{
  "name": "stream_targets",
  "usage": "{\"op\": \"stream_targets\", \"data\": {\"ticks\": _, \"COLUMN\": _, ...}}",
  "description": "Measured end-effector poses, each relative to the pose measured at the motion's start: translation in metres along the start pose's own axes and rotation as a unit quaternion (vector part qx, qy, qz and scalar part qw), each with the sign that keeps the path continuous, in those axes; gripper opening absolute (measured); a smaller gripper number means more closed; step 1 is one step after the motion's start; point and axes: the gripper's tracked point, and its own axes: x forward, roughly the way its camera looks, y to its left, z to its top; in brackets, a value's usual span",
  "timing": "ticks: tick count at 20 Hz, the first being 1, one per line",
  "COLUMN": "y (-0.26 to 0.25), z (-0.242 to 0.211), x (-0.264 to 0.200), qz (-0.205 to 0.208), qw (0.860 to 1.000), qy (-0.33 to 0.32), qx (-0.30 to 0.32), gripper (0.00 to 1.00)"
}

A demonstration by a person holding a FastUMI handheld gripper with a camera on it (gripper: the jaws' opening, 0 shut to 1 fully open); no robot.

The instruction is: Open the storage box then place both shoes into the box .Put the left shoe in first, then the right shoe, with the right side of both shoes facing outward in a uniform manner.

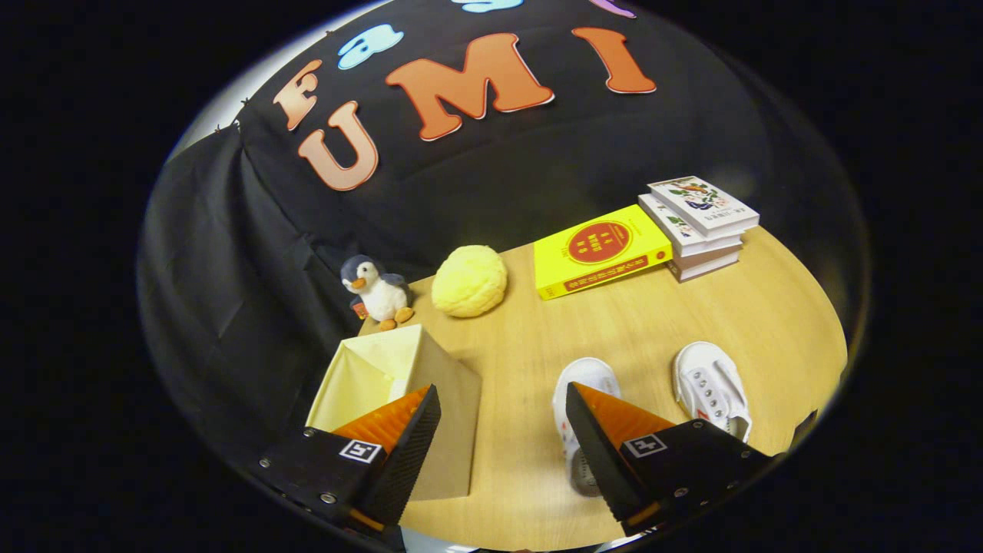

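A cream storage box [384,384] stands open on the wooden table [691,315], its hollow showing behind my left finger. Two small white shoes lie to its right. One white shoe [576,384] sits partly behind my right finger [607,445], its toe pointing away from me. The other white shoe [710,388], with a row of eyelets, lies further right, beyond that finger. My gripper [503,411] is open and hovers above the table, with bare tabletop between the fingers and nothing held.
A plush penguin [376,290] and a yellow round soft ball [469,280] sit at the table's back, past the box. A yellow book [599,250] and a stack of books [703,226] lie at the back right.
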Motion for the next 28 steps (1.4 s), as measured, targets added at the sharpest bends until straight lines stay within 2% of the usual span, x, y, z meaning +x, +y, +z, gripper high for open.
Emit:
{"op": "stream_targets", "data": {"ticks": 6, "y": -0.065, "z": -0.020, "x": -0.003, "qz": -0.048, "qw": 0.998, "qy": 0.022, "qx": -0.038, "gripper": 0.99}}
{"op": "stream_targets", "data": {"ticks": 9, "y": -0.084, "z": -0.037, "x": -0.001, "qz": -0.053, "qw": 0.997, "qy": 0.033, "qx": -0.045, "gripper": 0.98}}
{"op": "stream_targets", "data": {"ticks": 15, "y": -0.101, "z": -0.072, "x": 0.014, "qz": -0.061, "qw": 0.986, "qy": 0.060, "qx": -0.143, "gripper": 0.97}}
{"op": "stream_targets", "data": {"ticks": 19, "y": -0.107, "z": -0.092, "x": 0.031, "qz": -0.065, "qw": 0.980, "qy": 0.078, "qx": -0.172, "gripper": 0.96}}
{"op": "stream_targets", "data": {"ticks": 21, "y": -0.109, "z": -0.095, "x": 0.043, "qz": -0.065, "qw": 0.979, "qy": 0.077, "qx": -0.177, "gripper": 0.93}}
{"op": "stream_targets", "data": {"ticks": 25, "y": -0.108, "z": -0.092, "x": 0.071, "qz": -0.066, "qw": 0.979, "qy": 0.068, "qx": -0.181, "gripper": 0.78}}
{"op": "stream_targets", "data": {"ticks": 28, "y": -0.103, "z": -0.099, "x": 0.087, "qz": -0.057, "qw": 0.979, "qy": 0.079, "qx": -0.178, "gripper": 0.60}}
